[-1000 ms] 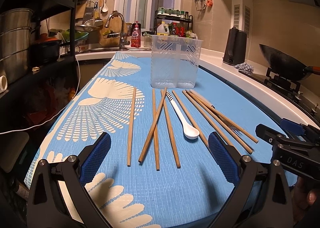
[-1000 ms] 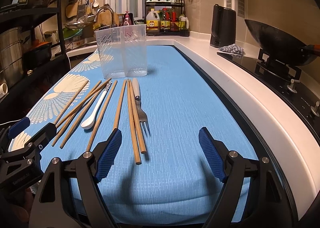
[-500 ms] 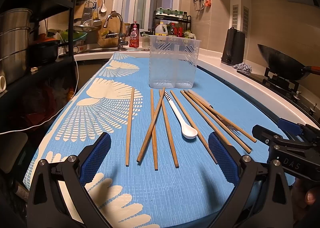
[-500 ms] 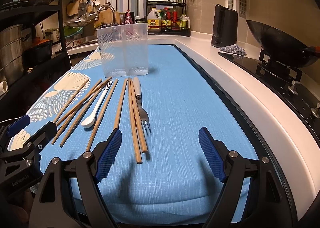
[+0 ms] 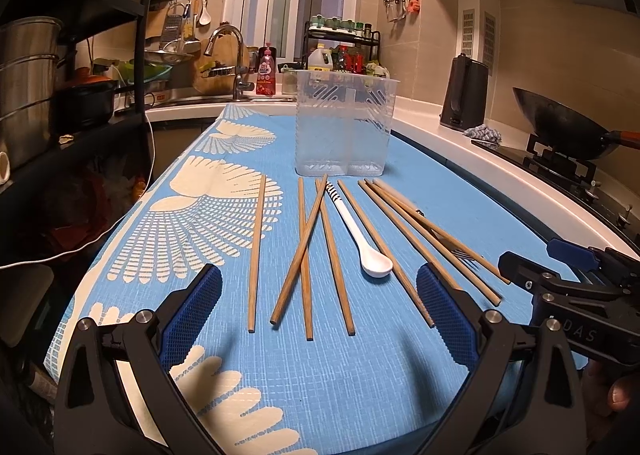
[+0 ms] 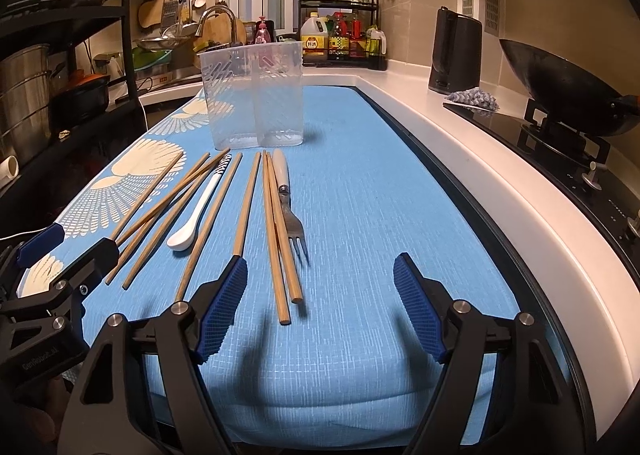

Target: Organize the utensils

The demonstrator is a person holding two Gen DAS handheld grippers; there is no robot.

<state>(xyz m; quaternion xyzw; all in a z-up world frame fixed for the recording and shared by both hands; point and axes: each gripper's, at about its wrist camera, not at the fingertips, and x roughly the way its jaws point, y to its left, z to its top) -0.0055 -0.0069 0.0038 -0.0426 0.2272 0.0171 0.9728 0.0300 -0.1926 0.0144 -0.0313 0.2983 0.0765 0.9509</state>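
Your left gripper (image 5: 318,305) hovers above the blue mat (image 5: 360,375) with its jaws spread wide and nothing between them. Your right gripper (image 6: 320,295) is also unloaded; its jaws are closing a little, with only the near ends of two chopsticks lying on the mat below the gap.

Take the clear plastic utensil holder (image 5: 344,127) as your landmark: it stands upright and empty at the far end of the mat. Just in front of it the wooden chopsticks (image 5: 306,255) lie fanned out, two of them crossing. Among them rests the white spoon (image 5: 362,235), bowl toward you. The fork (image 6: 290,211) lies on the holder's right-hand side, touching two chopsticks, tines toward you.
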